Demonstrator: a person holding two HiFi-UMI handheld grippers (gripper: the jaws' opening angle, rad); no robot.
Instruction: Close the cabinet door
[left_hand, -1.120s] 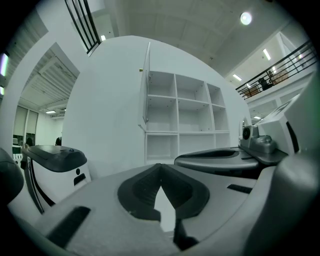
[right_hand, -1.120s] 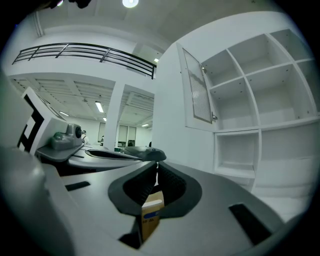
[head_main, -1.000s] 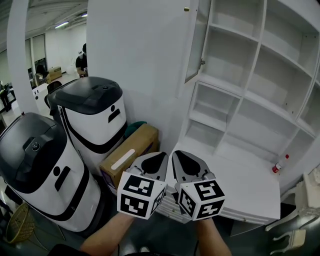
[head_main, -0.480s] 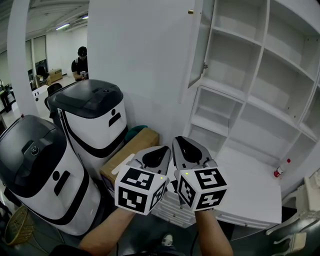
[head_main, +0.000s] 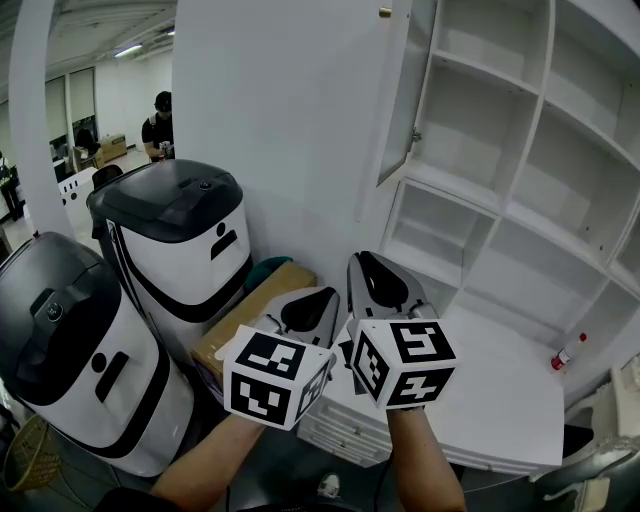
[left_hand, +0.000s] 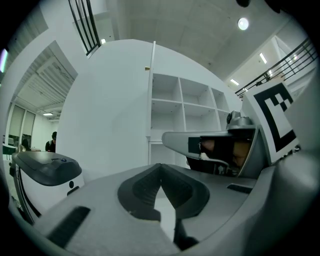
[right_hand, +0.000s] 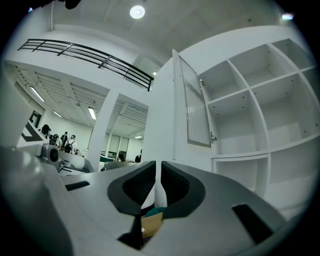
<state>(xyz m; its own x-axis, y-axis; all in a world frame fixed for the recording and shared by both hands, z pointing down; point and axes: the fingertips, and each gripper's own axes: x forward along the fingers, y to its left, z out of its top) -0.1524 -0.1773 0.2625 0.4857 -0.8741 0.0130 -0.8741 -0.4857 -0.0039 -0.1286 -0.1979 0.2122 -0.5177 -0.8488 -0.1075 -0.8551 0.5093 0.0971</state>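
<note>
Air is clear below the cabinet door (head_main: 405, 100); white units (head_main: 185, 240) and a cardboard box (head_main: 255, 305) crowd the left.

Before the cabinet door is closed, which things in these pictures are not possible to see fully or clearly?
- Cabinet door: in the head view, its top is cut off by the picture's upper edge.
- Small bottle: in the head view, too small for the label to be read.
- Teal thing: in the head view, mostly hidden behind the cardboard box, so what it is cannot be told.
- Cardboard box: its near end is covered by the left gripper.
</note>
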